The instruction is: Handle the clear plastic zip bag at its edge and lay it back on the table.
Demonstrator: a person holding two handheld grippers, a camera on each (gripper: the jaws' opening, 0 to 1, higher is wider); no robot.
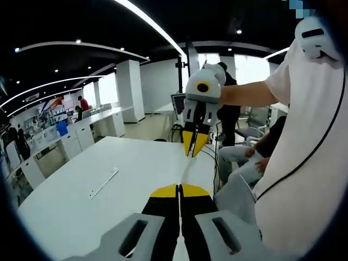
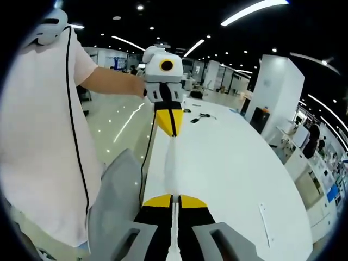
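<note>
Clear plastic zip bag [image 2: 173, 163], nearly invisible, stretches edge-on between the two grippers above the white tabletop [image 1: 81, 190]. We see the left gripper [image 1: 179, 190] with fingers closed on one edge and the right gripper [image 2: 174, 200] with fingers closed on the opposite edge. A slim strip [image 1: 104, 182] lies on the tabletop. A person in a white shirt [image 1: 304, 152] stands beside.

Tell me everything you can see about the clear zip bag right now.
The zip bag looks like thin, clear plastic, seen almost edge-on as a narrow pale strip. It is stretched taut in the air above the white table, between the two grippers. The right gripper is shut on one end, the left gripper on the other. Its zip and contents cannot be made out.
</note>
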